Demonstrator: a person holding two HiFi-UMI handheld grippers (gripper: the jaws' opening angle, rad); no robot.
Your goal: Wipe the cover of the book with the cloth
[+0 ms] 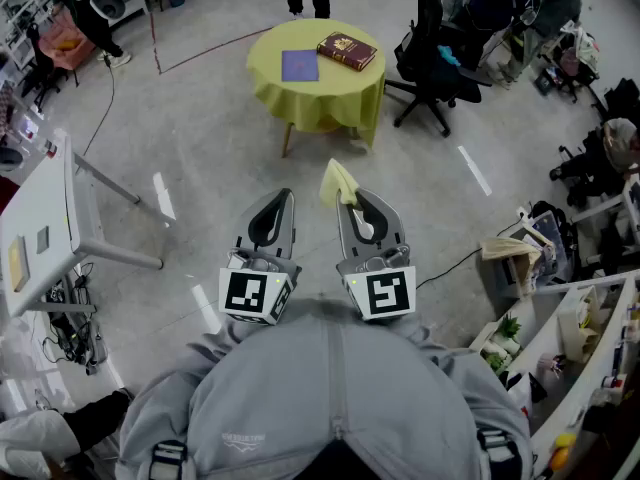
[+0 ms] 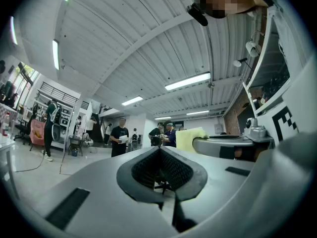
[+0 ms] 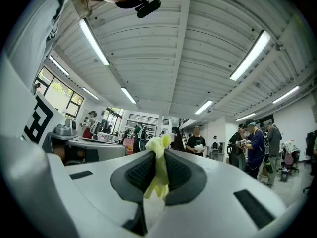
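Observation:
A dark red book [image 1: 347,50] lies on a round table with a yellow-green cloth cover [image 1: 330,103], far ahead in the head view. Both grippers are held close to my chest, well short of that table. My right gripper [image 1: 347,194] is shut on a pale yellow cloth [image 1: 338,182]. In the right gripper view the cloth [image 3: 158,170] is pinched between the dark pads [image 3: 181,175] and pokes out past the tip. My left gripper [image 1: 284,196] is shut with nothing in it; its pads [image 2: 176,170] meet at the tip. The cloth [image 2: 190,138] also shows in the left gripper view.
A purple square mat [image 1: 299,65] lies beside the book. A white table [image 1: 45,218] stands at the left with cables under it. Black office chairs [image 1: 435,68] and several people are beyond the round table. Shelves and bags [image 1: 560,318] crowd the right.

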